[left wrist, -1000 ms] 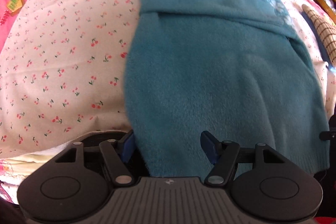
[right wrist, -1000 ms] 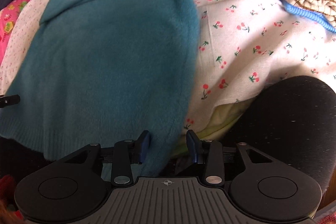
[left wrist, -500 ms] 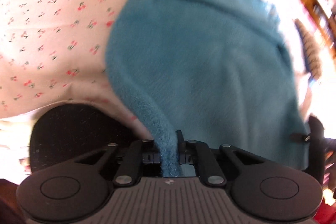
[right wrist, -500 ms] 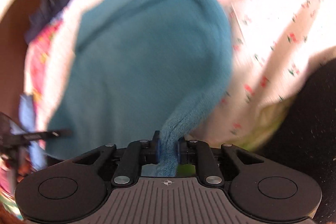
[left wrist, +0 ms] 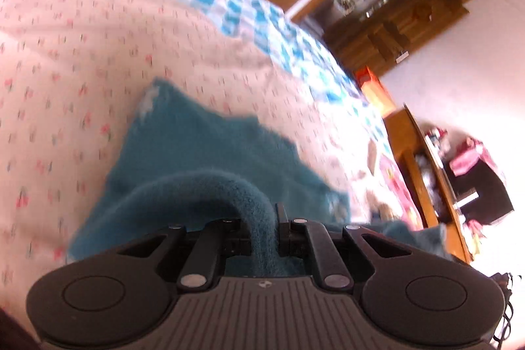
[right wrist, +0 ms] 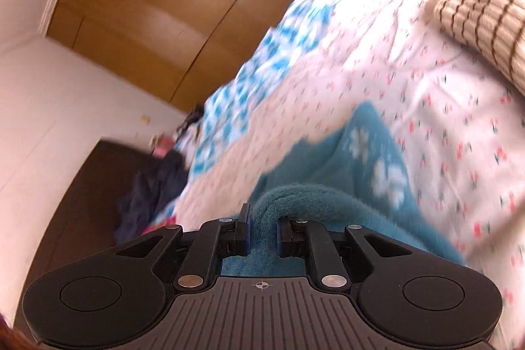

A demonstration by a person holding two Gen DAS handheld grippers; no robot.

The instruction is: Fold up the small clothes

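Left gripper (left wrist: 264,227): jaws clamped on a raised fold of the teal sweater (left wrist: 203,153). Right gripper (right wrist: 262,232): jaws clamped on another fold. Sweater (right wrist: 370,159) partly lifted, remainder lying on the cherry-print bedspread (left wrist: 65,54).

The left hand-held gripper (left wrist: 264,223) is clamped on a fold of the teal sweater (left wrist: 210,153), fingers drawn close with the knit bunched between them. The right hand-held gripper (right wrist: 262,232) pinches the sweater's other edge the same way. Both are tilted, raised above the sweater's flat part.
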